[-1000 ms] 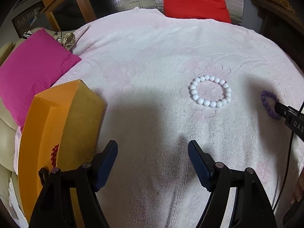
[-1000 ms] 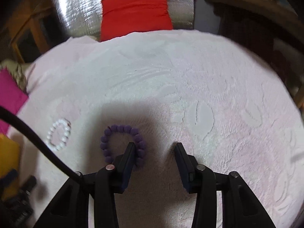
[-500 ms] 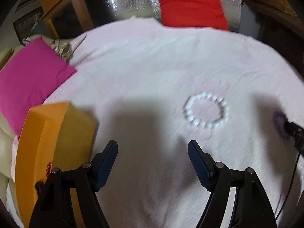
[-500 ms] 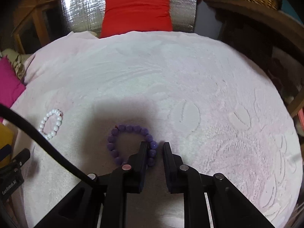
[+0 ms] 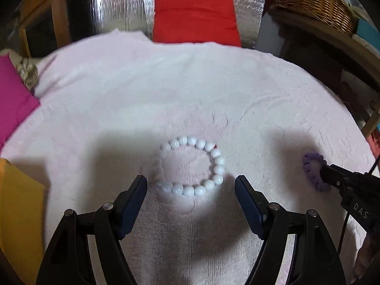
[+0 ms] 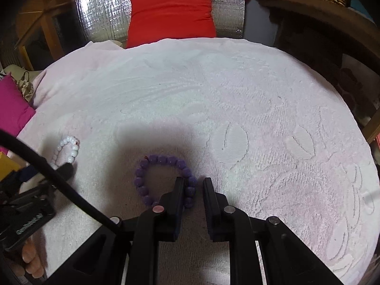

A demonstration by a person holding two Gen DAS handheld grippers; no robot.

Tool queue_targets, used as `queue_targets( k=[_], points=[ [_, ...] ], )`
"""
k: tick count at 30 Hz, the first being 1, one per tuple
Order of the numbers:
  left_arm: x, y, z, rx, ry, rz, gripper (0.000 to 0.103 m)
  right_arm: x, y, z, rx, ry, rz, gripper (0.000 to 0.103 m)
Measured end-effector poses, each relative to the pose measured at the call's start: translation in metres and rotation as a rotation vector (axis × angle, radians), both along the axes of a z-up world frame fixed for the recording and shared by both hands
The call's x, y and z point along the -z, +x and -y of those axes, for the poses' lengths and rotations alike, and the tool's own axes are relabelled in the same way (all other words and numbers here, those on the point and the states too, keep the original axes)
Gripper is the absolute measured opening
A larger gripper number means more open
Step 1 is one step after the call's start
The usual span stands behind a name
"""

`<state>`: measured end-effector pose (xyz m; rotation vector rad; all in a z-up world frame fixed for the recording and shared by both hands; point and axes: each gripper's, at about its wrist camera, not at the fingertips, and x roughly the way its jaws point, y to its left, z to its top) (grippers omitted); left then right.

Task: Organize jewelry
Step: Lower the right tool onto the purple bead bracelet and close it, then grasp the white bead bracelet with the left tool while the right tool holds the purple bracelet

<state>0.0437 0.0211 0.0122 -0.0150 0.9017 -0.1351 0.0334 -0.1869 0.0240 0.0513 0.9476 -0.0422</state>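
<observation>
A white bead bracelet (image 5: 193, 167) lies flat on the pale pink towel (image 5: 166, 95). My left gripper (image 5: 191, 185) is open, its fingers on either side of the bracelet's near edge. A purple bead bracelet (image 6: 163, 180) lies on the towel in the right wrist view. My right gripper (image 6: 193, 182) has its jaws closed down on the bracelet's right side, the beads between them. The purple bracelet (image 5: 313, 173) also shows at the right of the left wrist view. The white bracelet (image 6: 67, 150) shows at the left of the right wrist view.
An orange box (image 5: 16, 213) stands at the towel's left edge. A magenta cushion (image 5: 11, 99) lies far left, a red cushion (image 5: 194, 17) at the back against silver foil. A wicker basket (image 5: 313, 2) sits on a shelf at the back right.
My left gripper has moved right and forward to straddle the white bracelet. My right gripper has closed from open onto the purple bracelet's side.
</observation>
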Motion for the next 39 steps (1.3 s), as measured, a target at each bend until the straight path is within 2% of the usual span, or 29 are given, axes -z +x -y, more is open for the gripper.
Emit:
queue_targets(
  k=[3,8,10,14,16,20,24,29,31,34,39],
  points=[
    [0.0,0.001,-0.003,-0.009,-0.023,-0.001,0.073,0.0,-0.001,0.0,-0.005,-0.003,0.001,0.019],
    [-0.005,-0.003,-0.005,-0.008,-0.034,0.008,0.023,-0.001,-0.003,0.0,-0.007,-0.002,0.001,0.018],
    [-0.007,-0.005,-0.005,0.005,-0.047,-0.004,0.019,-0.001,-0.003,0.001,-0.008,-0.001,-0.001,0.018],
    [-0.008,-0.016,-0.001,0.041,-0.071,-0.054,0.019,-0.003,-0.004,0.004,-0.013,0.018,-0.01,0.018],
    [-0.01,-0.022,0.003,0.059,-0.064,-0.075,0.019,-0.004,-0.005,0.009,-0.017,0.045,-0.019,0.019],
    [-0.012,-0.039,0.003,0.091,-0.097,-0.116,0.019,-0.005,-0.006,0.02,-0.047,0.123,-0.042,0.018],
    [-0.011,-0.055,0.007,0.114,-0.067,-0.126,0.019,-0.004,-0.013,0.031,-0.098,0.175,-0.059,0.018],
    [-0.009,-0.057,0.006,0.11,-0.044,-0.124,0.022,-0.004,-0.019,0.041,-0.086,0.192,-0.067,0.018],
    [-0.008,-0.055,0.011,0.117,-0.032,-0.123,0.028,-0.005,-0.017,0.04,-0.075,0.183,-0.07,0.019],
    [-0.008,-0.057,0.02,0.13,0.022,-0.112,0.048,-0.005,-0.014,0.035,-0.07,0.147,-0.069,0.019],
    [-0.007,-0.055,0.025,0.128,0.055,-0.102,0.049,-0.003,-0.009,0.028,-0.063,0.098,-0.059,0.02]
  ],
)
